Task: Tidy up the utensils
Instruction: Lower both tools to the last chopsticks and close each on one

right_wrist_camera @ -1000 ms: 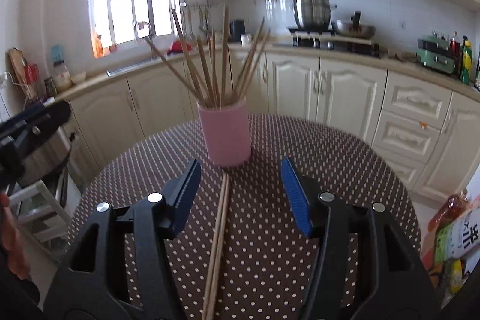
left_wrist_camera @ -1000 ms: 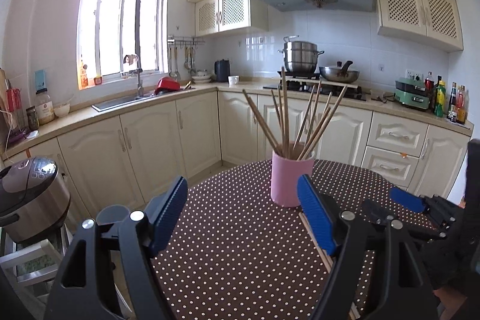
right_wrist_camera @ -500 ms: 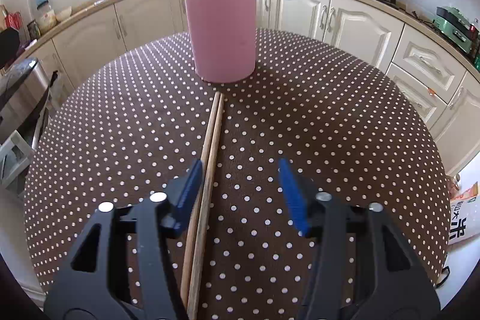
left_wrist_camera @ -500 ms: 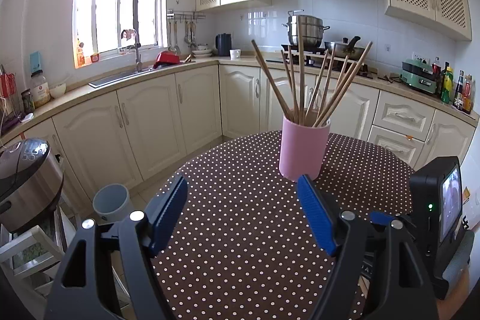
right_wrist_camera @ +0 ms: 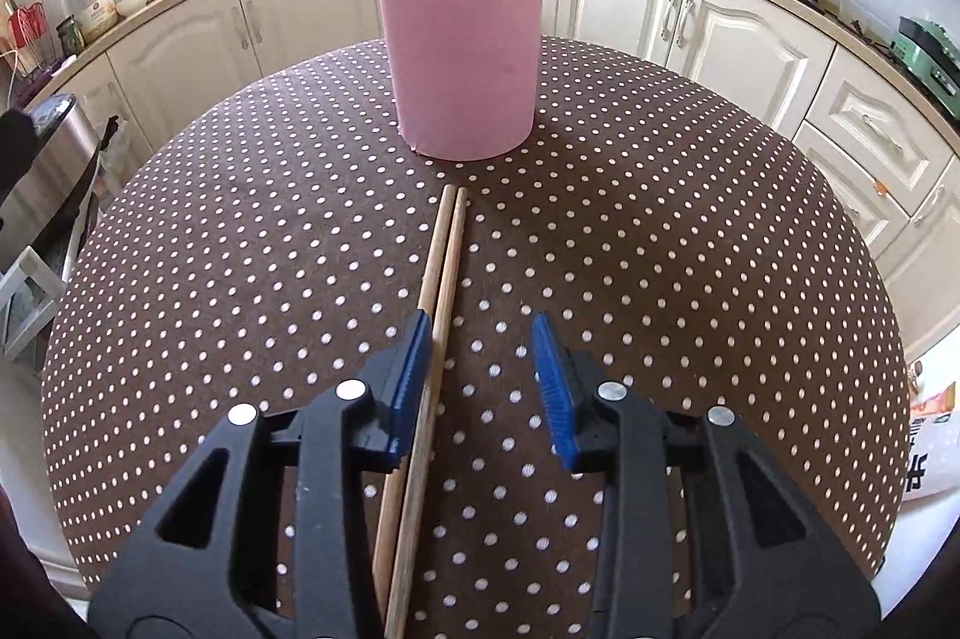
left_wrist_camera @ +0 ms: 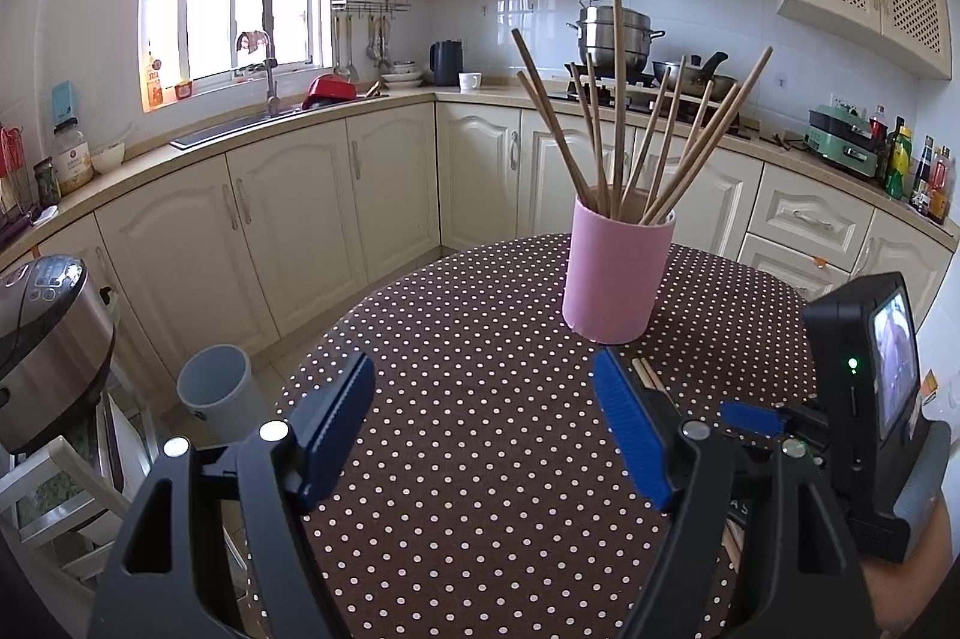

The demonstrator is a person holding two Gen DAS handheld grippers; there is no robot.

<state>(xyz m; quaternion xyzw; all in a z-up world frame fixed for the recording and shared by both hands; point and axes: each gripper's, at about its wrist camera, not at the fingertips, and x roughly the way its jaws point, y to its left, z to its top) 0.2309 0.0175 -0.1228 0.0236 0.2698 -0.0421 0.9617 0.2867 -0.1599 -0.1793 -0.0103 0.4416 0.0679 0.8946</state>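
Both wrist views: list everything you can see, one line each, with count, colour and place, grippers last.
table: one, brown cloth with white dots, centre.
cup: one, pink, upright on the table's far side.
standing chopsticks: about ten, wooden, fanned out in the cup.
loose chopsticks: two, wooden, flat side by side before the cup.
rice cooker: one, silver, left of the table.
bin: one, grey, on the floor.
pots: steel, on the stove.
left gripper: blue pads, open, empty.
right gripper: blue pads, has been closing; loose chopsticks lie beside its left pad, not clamped.
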